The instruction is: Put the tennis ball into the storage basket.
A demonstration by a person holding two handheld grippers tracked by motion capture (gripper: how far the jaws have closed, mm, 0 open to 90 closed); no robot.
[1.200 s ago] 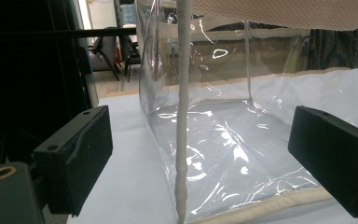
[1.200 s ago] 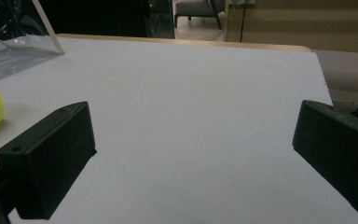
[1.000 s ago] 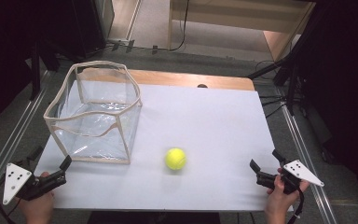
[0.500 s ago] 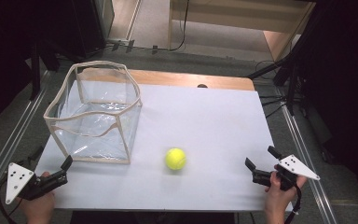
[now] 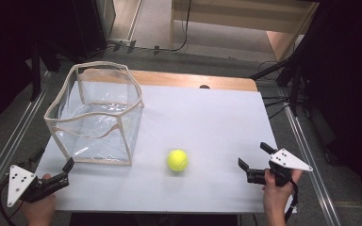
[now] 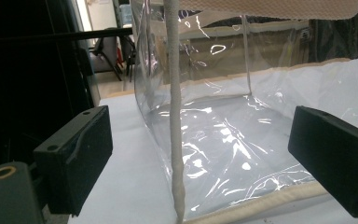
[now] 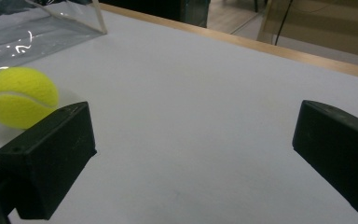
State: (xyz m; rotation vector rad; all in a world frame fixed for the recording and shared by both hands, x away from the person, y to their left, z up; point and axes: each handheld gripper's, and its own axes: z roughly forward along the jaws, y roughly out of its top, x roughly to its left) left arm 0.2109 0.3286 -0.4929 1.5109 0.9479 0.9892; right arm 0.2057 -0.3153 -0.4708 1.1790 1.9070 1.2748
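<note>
A yellow tennis ball (image 5: 177, 160) lies on the white table (image 5: 207, 117), just right of a clear plastic box (image 5: 96, 113) with cream fabric edging, which stands upright with its top open. My left gripper (image 5: 54, 160) is open at the table's front left corner, pointing at the box's near corner. In the left gripper view the box's corner seam (image 6: 173, 116) stands between the wide-apart jaws of the left gripper (image 6: 205, 154). My right gripper (image 5: 253, 155) is open at the front right, facing the ball. In the right gripper view the ball (image 7: 18, 95) sits beyond the left jaw of the right gripper (image 7: 193, 149).
A wooden strip (image 5: 193, 80) runs along the table's far edge. Metal rails (image 5: 9, 141) flank the table on both sides, and cables (image 5: 273, 101) lie on the floor at the right. Bare white tabletop stretches between the ball and the far edge.
My right gripper has slid a little to the left, toward the ball. The left gripper, the ball and the box have stayed put.
</note>
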